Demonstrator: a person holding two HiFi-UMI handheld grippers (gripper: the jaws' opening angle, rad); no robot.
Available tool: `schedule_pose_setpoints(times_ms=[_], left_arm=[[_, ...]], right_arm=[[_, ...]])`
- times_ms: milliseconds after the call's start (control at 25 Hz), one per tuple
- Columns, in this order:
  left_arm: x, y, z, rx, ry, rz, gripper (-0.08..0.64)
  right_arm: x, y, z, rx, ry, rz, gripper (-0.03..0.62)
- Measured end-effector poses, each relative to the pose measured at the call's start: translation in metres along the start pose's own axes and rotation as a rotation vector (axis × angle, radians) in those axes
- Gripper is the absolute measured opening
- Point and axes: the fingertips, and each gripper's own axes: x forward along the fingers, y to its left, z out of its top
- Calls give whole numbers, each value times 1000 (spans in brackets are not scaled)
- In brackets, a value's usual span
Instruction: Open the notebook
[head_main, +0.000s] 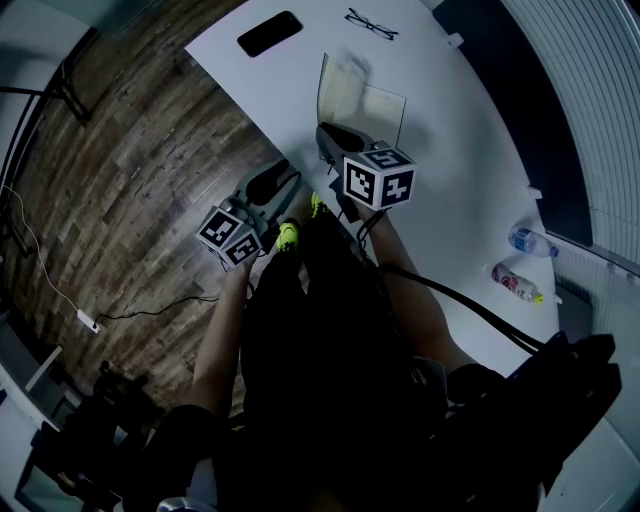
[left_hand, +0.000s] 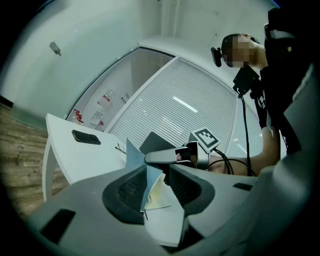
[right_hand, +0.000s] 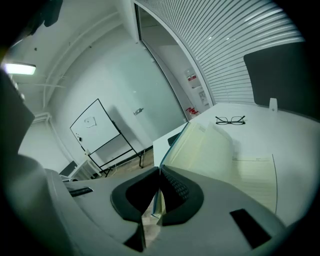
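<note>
Although the head view hides its jaws, the right gripper view shows the right hand-held gripper (right_hand: 159, 174) clenching the notebook (right_hand: 212, 150).

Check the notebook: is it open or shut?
Partly open. The notebook has its cover raised, pinched between the shut jaws of the right gripper; cream pages lie exposed.

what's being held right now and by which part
The right gripper is shut on the raised notebook cover, at its near edge. The left gripper holds nothing.
</note>
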Motion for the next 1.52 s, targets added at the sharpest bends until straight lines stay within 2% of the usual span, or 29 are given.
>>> schedule_pose_setpoints(times_ms=[240,920,1160,1520], left_arm=[[-10,8,-2,-13,-18,23,124],[-25,19,-6,-28,-49,80,124],[-37,25,-12,-36,-68,111,123],[-48,29,-20,-49,-84,121,124]], right_arm=[[21,6,-8,17,23,50,26],[58,16,-31,-19,116,96,25],[73,14,-60,-59,190,84,20],[79,11,-82,-71,227,66,18]])
